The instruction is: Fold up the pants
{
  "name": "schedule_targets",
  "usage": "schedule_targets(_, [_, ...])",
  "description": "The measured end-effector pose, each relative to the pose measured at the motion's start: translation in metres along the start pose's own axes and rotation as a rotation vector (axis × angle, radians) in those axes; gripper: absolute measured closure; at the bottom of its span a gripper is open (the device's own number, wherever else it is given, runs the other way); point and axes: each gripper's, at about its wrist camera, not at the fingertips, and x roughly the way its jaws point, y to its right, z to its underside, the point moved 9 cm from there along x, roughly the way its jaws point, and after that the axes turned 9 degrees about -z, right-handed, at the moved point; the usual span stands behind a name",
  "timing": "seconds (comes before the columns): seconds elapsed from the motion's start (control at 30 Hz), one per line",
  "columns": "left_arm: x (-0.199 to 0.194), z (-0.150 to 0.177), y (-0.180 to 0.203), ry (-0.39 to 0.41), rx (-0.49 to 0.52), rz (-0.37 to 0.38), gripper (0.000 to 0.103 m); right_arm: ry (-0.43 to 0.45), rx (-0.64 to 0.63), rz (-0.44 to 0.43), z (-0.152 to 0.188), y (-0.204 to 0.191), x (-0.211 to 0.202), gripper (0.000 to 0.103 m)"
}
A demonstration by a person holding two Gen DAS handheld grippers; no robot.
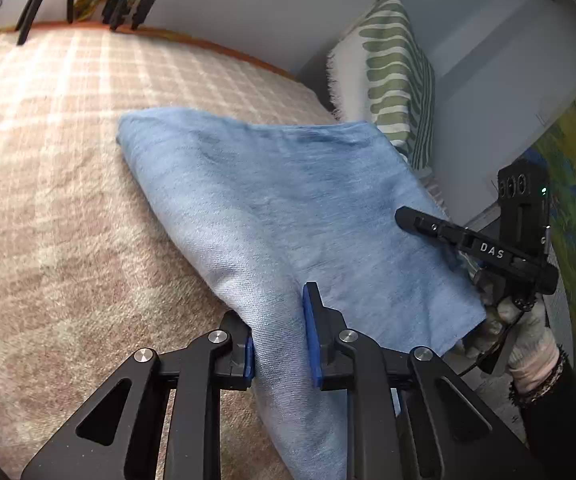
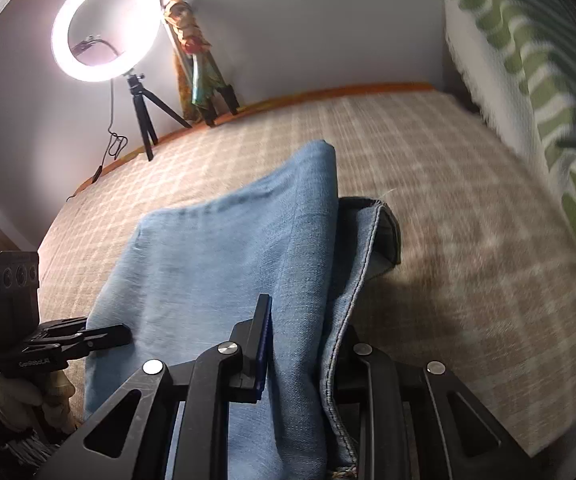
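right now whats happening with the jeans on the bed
A person is folding blue jeans on a checked blanket, with a handheld gripper in each hand. The left gripper has denim between its pads, and so does the right gripper, each at the near edge of the cloth. That edge is lifted off the blanket while the far part lies doubled over on the bed. A striped pillow stands beyond the jeans, and a lit ring light is by the wall.
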Motion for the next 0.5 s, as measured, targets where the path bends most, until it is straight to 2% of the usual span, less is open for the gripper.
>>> schedule_targets(0.2, [-0.007, -0.007, 0.009, 0.036, 0.046, 0.012, 0.086, 0.03, -0.066, 0.022, -0.011, -0.022, -0.013, 0.083])
schedule_targets(0.5, [-0.009, -0.043, 0.015, 0.085, 0.103, 0.015, 0.087, 0.083, -0.114, 0.049, -0.049, -0.033, -0.019, 0.083])
